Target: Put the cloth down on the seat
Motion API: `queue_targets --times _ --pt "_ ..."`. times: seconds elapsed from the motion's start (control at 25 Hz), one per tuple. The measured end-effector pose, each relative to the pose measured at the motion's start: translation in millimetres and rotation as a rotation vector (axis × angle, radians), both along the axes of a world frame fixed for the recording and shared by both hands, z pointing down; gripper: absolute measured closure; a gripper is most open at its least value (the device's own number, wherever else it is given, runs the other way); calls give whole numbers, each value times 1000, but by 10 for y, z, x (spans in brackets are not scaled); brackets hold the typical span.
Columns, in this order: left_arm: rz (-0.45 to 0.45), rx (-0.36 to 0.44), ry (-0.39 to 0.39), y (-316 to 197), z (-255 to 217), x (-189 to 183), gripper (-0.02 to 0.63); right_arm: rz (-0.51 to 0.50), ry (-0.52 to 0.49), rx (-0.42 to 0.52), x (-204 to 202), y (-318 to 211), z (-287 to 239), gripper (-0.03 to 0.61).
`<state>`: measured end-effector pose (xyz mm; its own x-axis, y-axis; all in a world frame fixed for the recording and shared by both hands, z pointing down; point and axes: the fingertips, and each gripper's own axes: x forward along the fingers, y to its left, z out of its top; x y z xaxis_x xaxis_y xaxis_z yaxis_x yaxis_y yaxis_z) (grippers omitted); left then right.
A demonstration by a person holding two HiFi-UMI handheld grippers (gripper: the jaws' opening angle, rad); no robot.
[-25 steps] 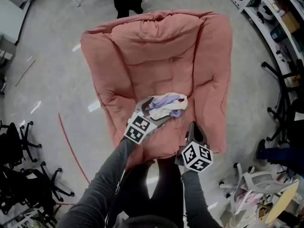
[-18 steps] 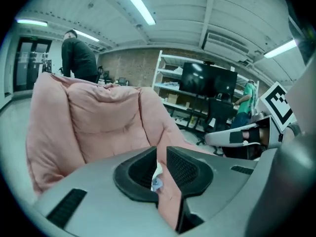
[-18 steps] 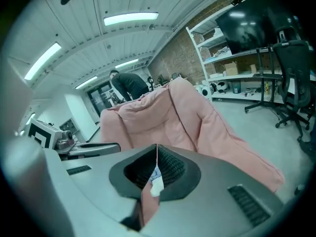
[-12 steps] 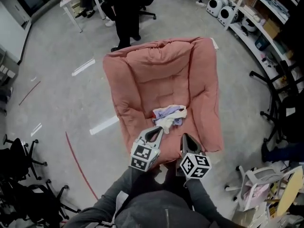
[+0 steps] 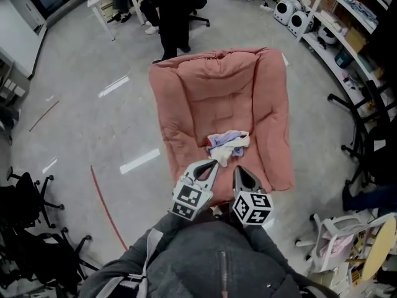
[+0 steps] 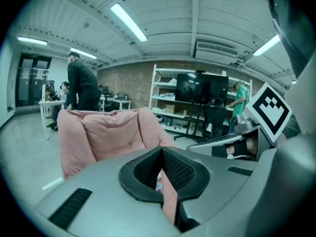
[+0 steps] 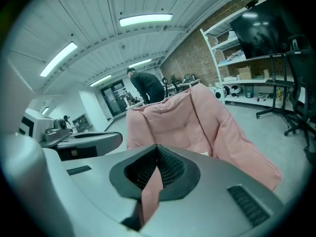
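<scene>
Cloth lies on the pink seat, both tools shut and empty

The cloth is a crumpled bundle of white, cream and pale lilac. It rests on the front part of the seat, a big, soft pink cushioned chair that stands on the grey floor. It sits a little to the right of the cushion's middle, and nothing has hold of it.

The left tool and the right tool hang side by side over the seat's front edge, with their tips pointing towards the bundle. The left tip looks very near the lower edge of the cloth, though I cannot tell whether it touches. In its own view, each tool's ribbed black pads meet at the tips with nothing between them. Only the pink padding shows through the slit beneath.

Someone in dark clothes stands just behind the seat's back. Shelving runs along the right-hand side of the room. Black office chairs crowd the left, near a curved red line on the floor
</scene>
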<state>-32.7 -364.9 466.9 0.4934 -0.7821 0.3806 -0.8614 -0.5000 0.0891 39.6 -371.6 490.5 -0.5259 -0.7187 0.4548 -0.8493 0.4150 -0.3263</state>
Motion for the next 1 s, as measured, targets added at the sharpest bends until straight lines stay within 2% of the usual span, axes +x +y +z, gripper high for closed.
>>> queue_targets --times 0.24,1.0 --pt "7 48 -17 38 -113 -96 605 -31 2 34 -152 -1 -70 568" --pt "-25 27 -38 253 39 -304 604 -67 2 29 -280 230 -22 568"
